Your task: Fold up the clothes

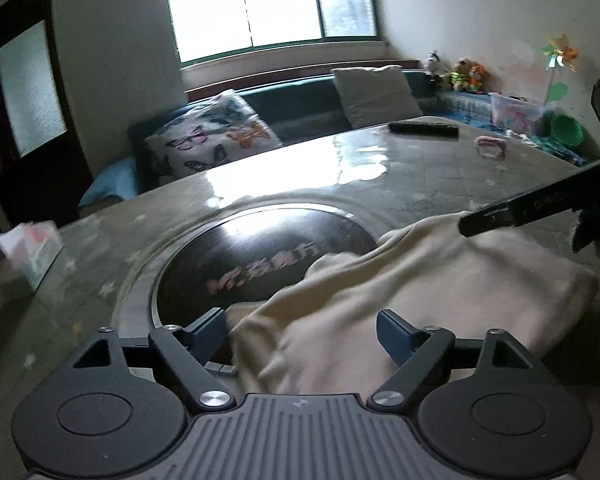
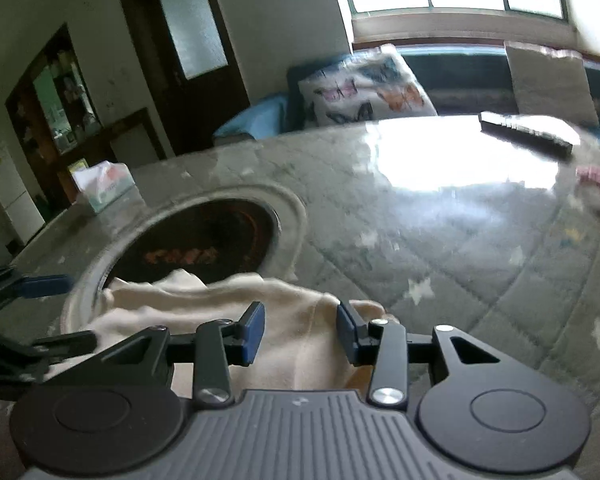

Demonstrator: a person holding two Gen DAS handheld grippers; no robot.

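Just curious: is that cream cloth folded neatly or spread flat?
Neither: the cream cloth lies bunched and creased, partly over the table's dark round inset.

Grey star-print table cover (image 1: 440, 184) ahead of tool, round dark inset (image 1: 260, 264) at centre. Tissue box (image 1: 32, 248) far left. Black remote (image 1: 424, 127), pink object (image 1: 490, 149) far right. Butterfly cushion (image 1: 216, 136) beyond.
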